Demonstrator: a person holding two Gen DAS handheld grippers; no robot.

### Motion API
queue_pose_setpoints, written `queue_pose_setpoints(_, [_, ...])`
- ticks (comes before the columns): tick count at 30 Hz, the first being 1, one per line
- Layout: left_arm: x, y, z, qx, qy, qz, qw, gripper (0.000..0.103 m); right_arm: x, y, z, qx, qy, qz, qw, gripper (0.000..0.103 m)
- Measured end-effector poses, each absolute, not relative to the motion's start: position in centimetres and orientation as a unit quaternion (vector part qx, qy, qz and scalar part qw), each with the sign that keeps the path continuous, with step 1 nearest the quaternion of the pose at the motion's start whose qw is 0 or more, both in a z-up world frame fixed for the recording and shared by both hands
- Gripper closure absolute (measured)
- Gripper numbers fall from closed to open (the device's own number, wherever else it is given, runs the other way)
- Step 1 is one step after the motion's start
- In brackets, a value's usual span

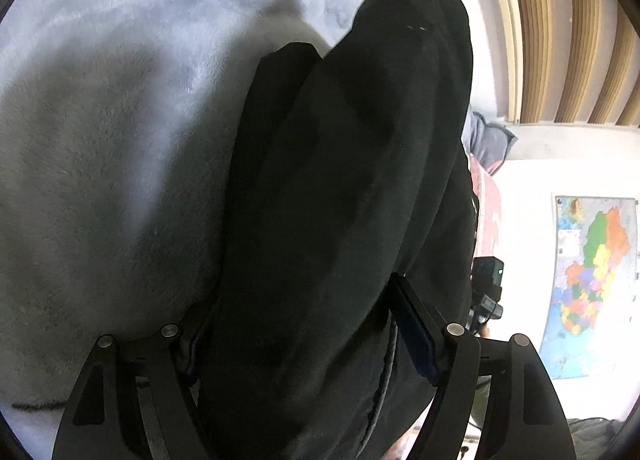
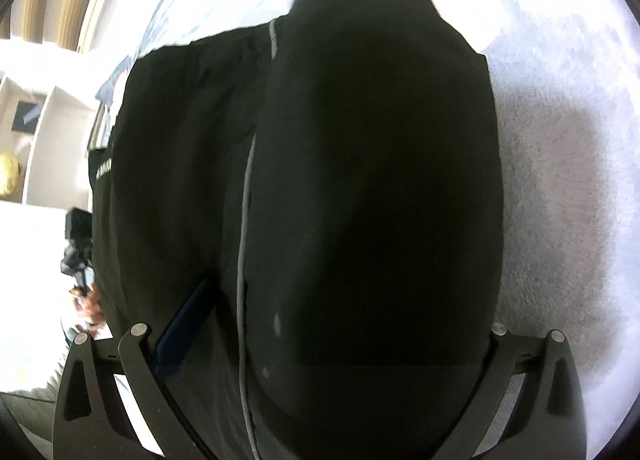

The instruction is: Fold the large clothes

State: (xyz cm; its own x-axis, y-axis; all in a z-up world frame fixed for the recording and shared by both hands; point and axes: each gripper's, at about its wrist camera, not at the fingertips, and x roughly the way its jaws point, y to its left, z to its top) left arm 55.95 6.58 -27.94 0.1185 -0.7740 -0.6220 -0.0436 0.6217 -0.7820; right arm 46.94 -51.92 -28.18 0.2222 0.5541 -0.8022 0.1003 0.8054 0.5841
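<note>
A thick black garment [image 1: 352, 139] is bunched into a long roll that fills most of the left wrist view. It runs up and away from my left gripper [image 1: 304, 296], whose wide-set jaws are shut on its near end. In the right wrist view the same black garment [image 2: 380, 159] shows a pale grey seam line [image 2: 244, 219] down its length. My right gripper [image 2: 348, 300] is shut on that bundle too. Its blue-padded left finger [image 2: 188, 324] presses the fabric, while the cloth hides its right fingertip.
A grey-blue plush blanket [image 1: 100, 119] lies under the garment, seen again as the blanket [image 2: 560, 159] on the right. A colourful map [image 1: 592, 280] hangs on a white wall below wooden slats [image 1: 560, 19]. White shelves [image 2: 48, 119] stand at left. A hand holds a black device [image 2: 78, 236].
</note>
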Motion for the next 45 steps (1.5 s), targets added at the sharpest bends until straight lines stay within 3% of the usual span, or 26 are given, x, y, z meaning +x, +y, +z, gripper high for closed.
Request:
queue_pose_setpoints(3, [55.6,6.3,-27.8,-0.343,0.593,-0.265,0.679,0.026,46.7,-51.6,-27.9,0.26,0.597,0.156,0.743,0.002])
queue_pose_setpoints(5, [54.9,5.9,-27.0,-0.339,0.577,-0.26,0.696,0.039,46.4,-51.4,-27.1,0.256,0.593,0.156,0.747,0.008])
queue_pose_setpoints(9, [52.7,5.0,-24.5,-0.32,0.548,-0.257,0.729,0.062,45.6,-50.8,-25.3,0.233,0.58,0.161,0.764,0.041])
queue_pose_setpoints(10, [52.4,4.8,-24.1,-0.319,0.544,-0.254,0.734,0.062,45.3,-50.4,-24.5,0.223,0.576,0.162,0.769,0.049])
queue_pose_setpoints(16, [47.4,3.4,-19.2,-0.35,0.486,-0.24,0.764,0.067,42.7,-48.2,-19.8,0.21,0.544,0.188,0.79,0.062])
queue_pose_setpoints(25, [37.1,1.1,-8.4,-0.327,0.414,-0.312,0.79,0.069,34.4,-42.8,-11.5,0.182,0.49,0.231,0.821,0.064])
queue_pose_setpoints(31, [30.0,3.8,-4.5,-0.316,0.399,-0.326,0.797,0.069,26.2,-42.2,-7.4,0.184,0.479,0.23,0.827,0.064])
queue_pose_setpoints(38, [22.8,5.8,-5.3,-0.322,0.43,-0.322,0.779,0.069,18.3,-40.0,-7.2,0.167,0.522,0.209,0.81,0.064])
queue_pose_setpoints(45, [19.6,7.7,-11.7,-0.331,0.468,-0.297,0.764,0.069,14.9,-37.2,-11.5,0.178,0.556,0.198,0.787,0.064])
